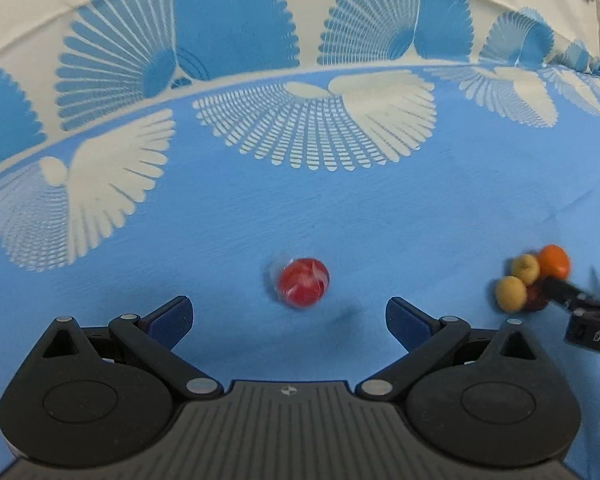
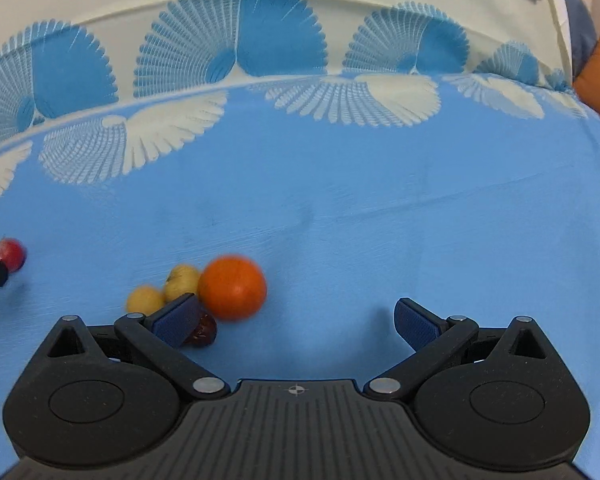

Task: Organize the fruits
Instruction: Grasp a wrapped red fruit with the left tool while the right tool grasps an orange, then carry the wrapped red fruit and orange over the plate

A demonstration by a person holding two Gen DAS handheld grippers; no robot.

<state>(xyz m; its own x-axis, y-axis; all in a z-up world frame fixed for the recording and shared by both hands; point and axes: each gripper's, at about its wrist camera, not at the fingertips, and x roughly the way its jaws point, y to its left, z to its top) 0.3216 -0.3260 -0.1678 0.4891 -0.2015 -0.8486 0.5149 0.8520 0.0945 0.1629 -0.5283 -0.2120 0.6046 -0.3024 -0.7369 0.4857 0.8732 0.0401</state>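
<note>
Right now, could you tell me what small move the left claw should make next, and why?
Probably ease the left claw forward around the red fruit. Its jaws stand open, empty, with that fruit lying alone just ahead, apart from the cluster around the orange by the right claw.

left wrist: low, forward | right wrist: same | shared: fruit cluster point(image 1: 530, 280)
</note>
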